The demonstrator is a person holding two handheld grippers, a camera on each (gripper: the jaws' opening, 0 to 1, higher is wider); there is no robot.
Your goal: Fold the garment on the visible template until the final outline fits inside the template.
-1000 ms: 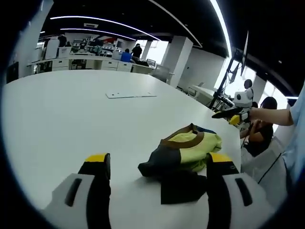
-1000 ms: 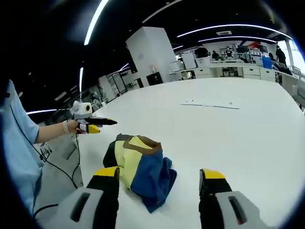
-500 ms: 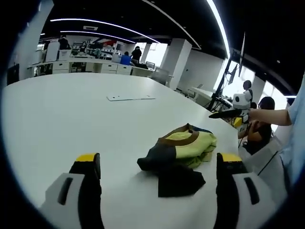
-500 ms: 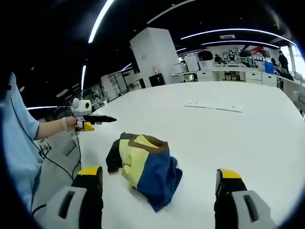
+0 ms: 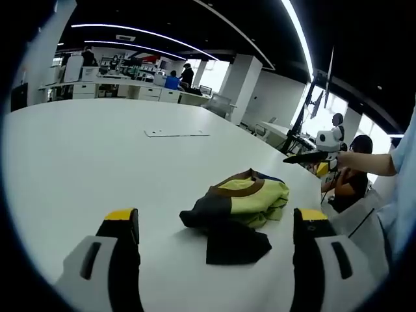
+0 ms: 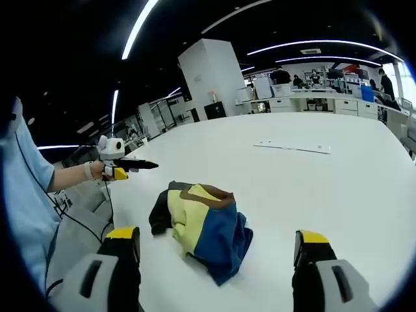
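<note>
Nearest, the left claw (image 5: pixel 216 224) and the right claw (image 6: pixel 220 242) are both spread wide, gripping nothing. Just beyond them the garment (image 5: pixel 235 205) (image 6: pixel 201 224) lies crumpled near the edge of the white surface (image 5: pixel 97 149) (image 6: pixel 312 182). Farther across sits a flat white sheet (image 5: pixel 177 132) (image 6: pixel 294 147). Desks and a white pillar (image 6: pixel 209 78) stand far behind.

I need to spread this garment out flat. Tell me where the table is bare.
Bare table runs from the crumpled garment out to the flat white sheet and past it. In the right gripper view, the stretch right of the garment is bare too. The tight side is the table edge by the person.
</note>
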